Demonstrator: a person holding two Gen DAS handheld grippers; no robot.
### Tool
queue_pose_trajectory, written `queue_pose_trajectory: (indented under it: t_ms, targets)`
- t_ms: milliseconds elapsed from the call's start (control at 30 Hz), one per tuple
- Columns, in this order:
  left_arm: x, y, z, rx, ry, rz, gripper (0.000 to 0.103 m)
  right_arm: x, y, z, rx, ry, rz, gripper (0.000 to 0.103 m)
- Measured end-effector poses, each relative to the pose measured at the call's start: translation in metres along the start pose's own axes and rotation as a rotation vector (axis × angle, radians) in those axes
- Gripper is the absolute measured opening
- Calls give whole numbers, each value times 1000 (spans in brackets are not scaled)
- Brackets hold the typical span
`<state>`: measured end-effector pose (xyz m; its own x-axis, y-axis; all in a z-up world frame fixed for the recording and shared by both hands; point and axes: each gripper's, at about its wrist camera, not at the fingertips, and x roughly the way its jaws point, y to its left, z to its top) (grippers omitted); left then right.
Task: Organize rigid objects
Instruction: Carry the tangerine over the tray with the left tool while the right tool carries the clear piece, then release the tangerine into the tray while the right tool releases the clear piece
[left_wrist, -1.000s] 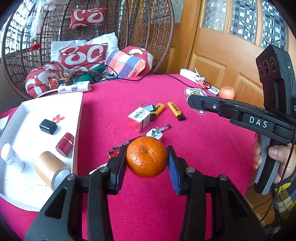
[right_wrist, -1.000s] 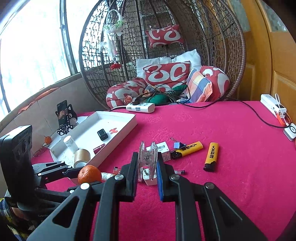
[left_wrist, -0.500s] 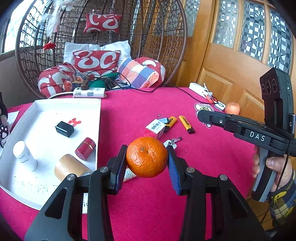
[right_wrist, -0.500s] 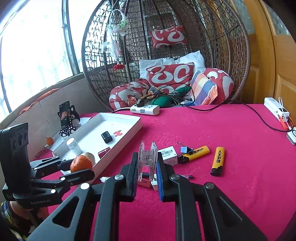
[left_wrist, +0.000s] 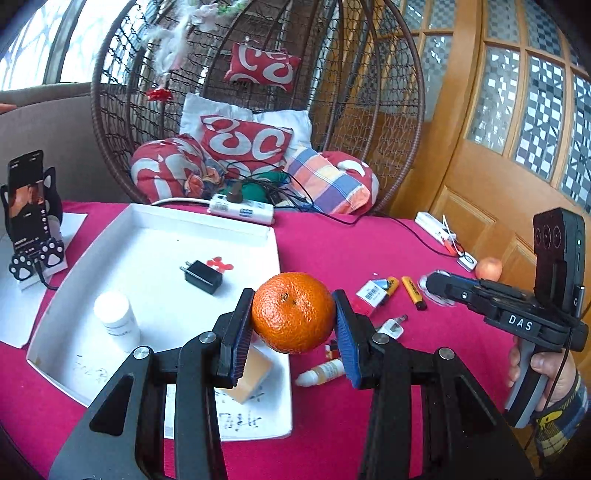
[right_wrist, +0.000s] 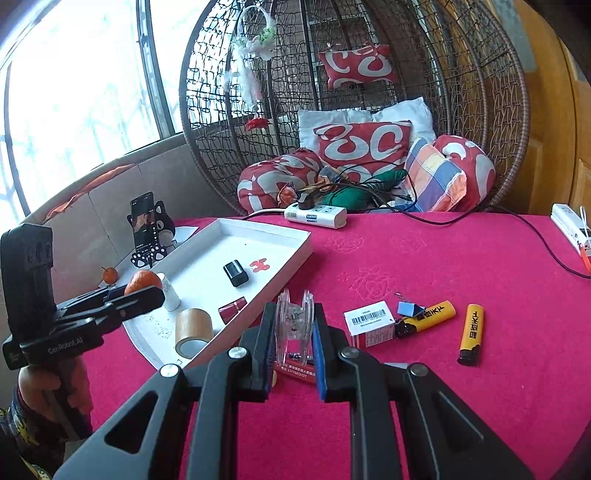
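Our left gripper fingers pinch an orange above the tray; our right gripper fingers pinch a clear clip.

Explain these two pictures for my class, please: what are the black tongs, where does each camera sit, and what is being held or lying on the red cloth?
The black tongs are hand-held two-finger grippers, one in each of a person's hands; no robot arm is involved. Each picture comes from a fisheye camera on one gripper, looking along its fingers.

In the left view, the left gripper is closed on a mandarin orange, above the white tray's edge. The tray holds a black charger plug, a white bottle, a tape roll and a red lipstick.

In the right view, the right gripper clamps a clear plastic clip. On the red tablecloth lie two yellow lighters and a small barcoded box.
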<state>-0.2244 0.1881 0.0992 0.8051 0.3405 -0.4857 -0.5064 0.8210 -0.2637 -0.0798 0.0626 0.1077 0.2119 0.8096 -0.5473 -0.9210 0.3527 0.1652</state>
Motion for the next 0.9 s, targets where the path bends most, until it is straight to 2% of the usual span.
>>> queue_pose_trajectory:
  t_ms: [200, 433, 667, 900]
  targets:
    - [-20, 46, 18, -66, -60, 83, 41, 14, 21, 13, -50, 8, 29, 16]
    - [-26, 82, 25, -125, -65, 143, 41, 36, 43, 26, -87, 33, 72, 16]
    - [-2, 102, 28, -149, -25, 168, 41, 67, 59, 35, -104, 86, 102, 16]
    - [33, 115, 36, -178, 22, 191, 41, 122, 76, 41, -106, 163, 106, 16]
